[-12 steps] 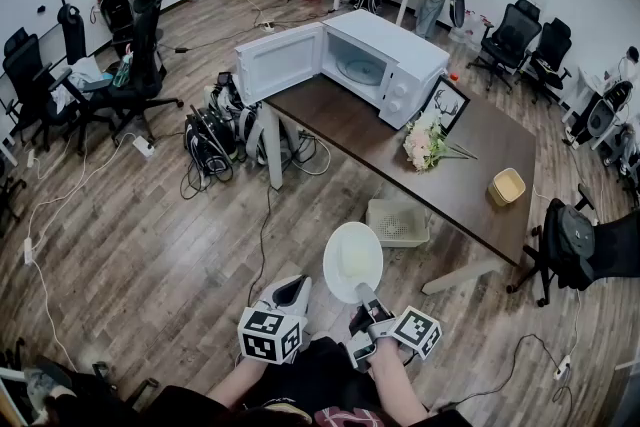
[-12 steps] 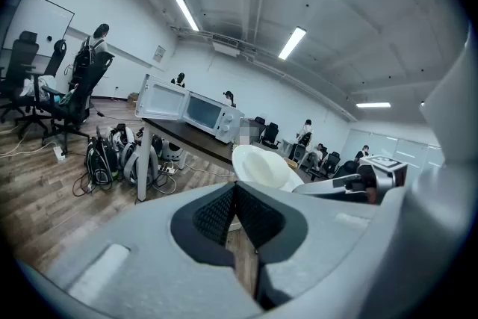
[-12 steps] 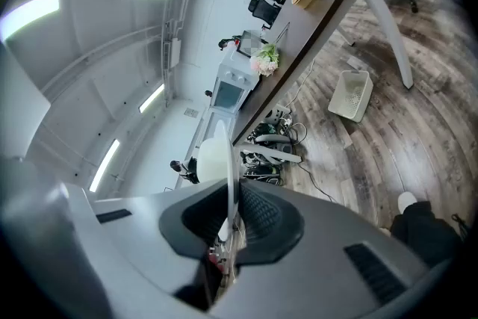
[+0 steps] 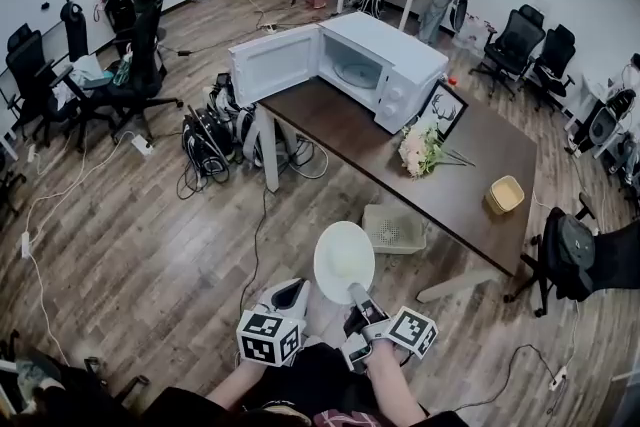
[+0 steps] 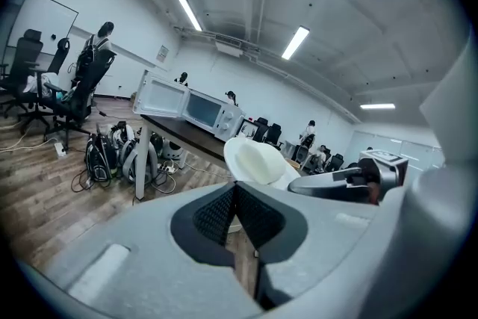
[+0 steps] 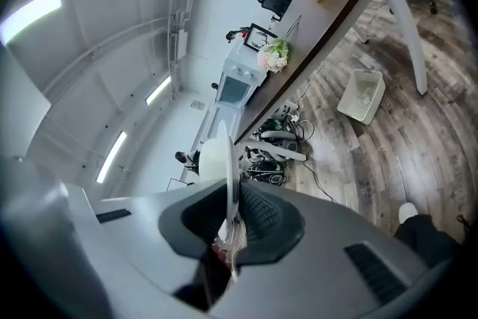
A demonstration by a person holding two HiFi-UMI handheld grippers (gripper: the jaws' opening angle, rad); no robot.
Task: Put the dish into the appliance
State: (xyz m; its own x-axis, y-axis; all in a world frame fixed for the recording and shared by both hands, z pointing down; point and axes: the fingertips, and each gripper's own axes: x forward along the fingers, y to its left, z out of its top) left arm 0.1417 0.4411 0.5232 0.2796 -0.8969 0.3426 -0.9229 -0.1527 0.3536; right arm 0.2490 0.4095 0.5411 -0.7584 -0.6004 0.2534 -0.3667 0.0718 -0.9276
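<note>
The dish [image 4: 344, 261] is pinched at its near rim by the right gripper [image 4: 357, 297]. The 2 jaws are pressed on the thin edge (in the right gripper view the dish is seen edge-on, standing up between the pads). The dish is white and round. It is held out just ahead of the gripper, above the wood floor [image 4: 130, 245].

The left gripper [image 4: 290, 293] is held just to the left of the right one, apart from the dish. Its 2 jaws are pressed together, and nothing is caught between them.

A white microwave [image 4: 400, 65] is seen well ahead of both grippers, at the far end of a dark table [image 4: 340, 130]. Its door [image 4: 272, 63] is swung wide open to the left, so the inside can be seen. Past the microwave, to the right, 1 picture frame [image 4: 443, 108] and some flowers [image 4: 420, 147] are set on the table. A yellow bowl [image 4: 505, 194] is placed further right, near the table's edge.

A white basket [image 4: 392, 228] is set on the floor just ahead of the dish and a little to the right. Dark bags [image 4: 215, 135] and cables are piled on the floor, ahead and to the left of the left gripper.
</note>
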